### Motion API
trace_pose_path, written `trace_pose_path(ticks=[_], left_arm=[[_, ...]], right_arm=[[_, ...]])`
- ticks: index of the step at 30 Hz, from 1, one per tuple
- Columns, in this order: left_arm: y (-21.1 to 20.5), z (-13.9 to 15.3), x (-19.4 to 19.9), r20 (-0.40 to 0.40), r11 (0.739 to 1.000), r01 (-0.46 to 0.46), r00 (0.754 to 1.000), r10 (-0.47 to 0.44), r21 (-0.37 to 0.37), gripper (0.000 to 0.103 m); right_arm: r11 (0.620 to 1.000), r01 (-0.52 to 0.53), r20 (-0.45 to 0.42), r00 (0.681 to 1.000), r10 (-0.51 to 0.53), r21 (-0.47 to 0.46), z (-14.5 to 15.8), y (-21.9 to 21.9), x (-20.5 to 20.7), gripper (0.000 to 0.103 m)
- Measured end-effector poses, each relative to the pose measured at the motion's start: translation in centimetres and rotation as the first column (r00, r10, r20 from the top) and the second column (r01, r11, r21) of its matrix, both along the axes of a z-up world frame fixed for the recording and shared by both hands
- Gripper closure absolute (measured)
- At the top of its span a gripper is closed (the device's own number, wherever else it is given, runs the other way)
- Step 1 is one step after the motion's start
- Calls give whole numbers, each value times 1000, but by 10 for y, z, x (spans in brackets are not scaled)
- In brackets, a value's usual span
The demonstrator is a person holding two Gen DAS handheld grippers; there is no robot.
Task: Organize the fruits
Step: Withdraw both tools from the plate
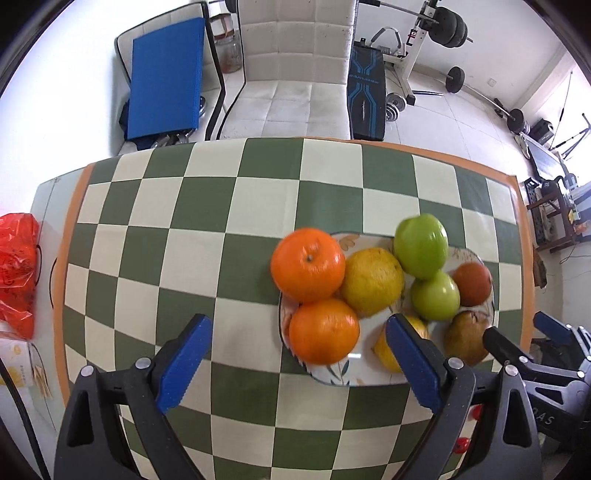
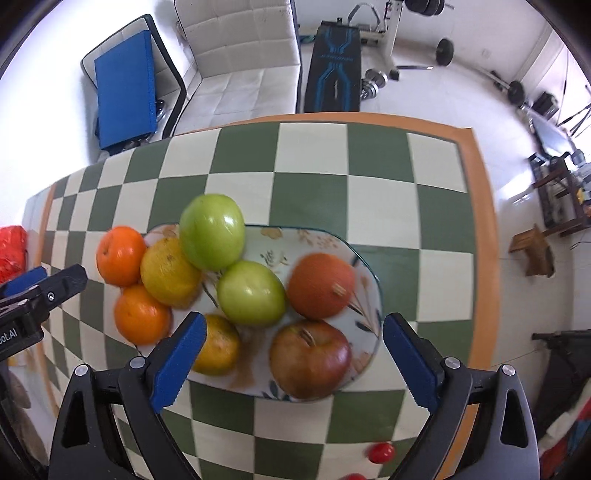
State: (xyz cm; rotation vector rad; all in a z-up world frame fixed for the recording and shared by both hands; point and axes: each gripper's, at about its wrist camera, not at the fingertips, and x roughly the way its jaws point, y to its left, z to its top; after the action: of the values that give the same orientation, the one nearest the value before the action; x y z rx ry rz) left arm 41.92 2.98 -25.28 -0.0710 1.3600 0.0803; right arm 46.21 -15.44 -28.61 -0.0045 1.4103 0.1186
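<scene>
Above the plate (image 2: 325,236) of fruit, the right gripper (image 2: 291,354) hung pointing almost straight down, its blue jaws spread wide with nothing between them, over a red apple (image 2: 310,358) that lay at the near rim. Beside it the left gripper (image 1: 299,362) was equally released and empty, over the near orange (image 1: 323,330) at the plate's left end. Both looked to have let go, so the step in hand was probably the gap between one placement and the next pick. On the plate also lay a second orange (image 1: 306,264), a yellow citrus (image 1: 371,282) against it, two green apples (image 2: 212,230) (image 2: 251,293), the larger riding on top of the pile, a reddish-orange fruit (image 2: 321,286), and another yellowish fruit (image 2: 218,345) partly hidden behind a jaw. The pile was crowded and stacked, so any further piece would need a bare patch or risk rolling the top apple off. Small red fruits (image 2: 380,452) lay on the checked worktop (image 2: 314,155) near its close edge, apparently still to be gathered; reaching them would mean drawing a gripper back and low. Further out sat a red plastic bag (image 1: 18,273) at the left end, and beyond the worktop a white chair (image 1: 295,74) and gym weights (image 1: 448,27).
</scene>
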Motion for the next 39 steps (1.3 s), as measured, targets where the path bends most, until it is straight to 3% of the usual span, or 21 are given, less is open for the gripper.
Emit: trace_pose_path(ticks=[5,16,39], left_arm=[[-9,12,-29,48,999,2,999,-4,45,7],[-23,71,-92,171,999,-2,985,-4,33,7],[-41,207,-208,383,998,62,921,-62,13,7]], right_arm=[[1000,24,49,999,-23,-19,14,-15,-37,5],[998,54,167,985,-47,-36,70,-36,-105,5],[999,41,441,896,-42,13,254,-45,-252,5]])
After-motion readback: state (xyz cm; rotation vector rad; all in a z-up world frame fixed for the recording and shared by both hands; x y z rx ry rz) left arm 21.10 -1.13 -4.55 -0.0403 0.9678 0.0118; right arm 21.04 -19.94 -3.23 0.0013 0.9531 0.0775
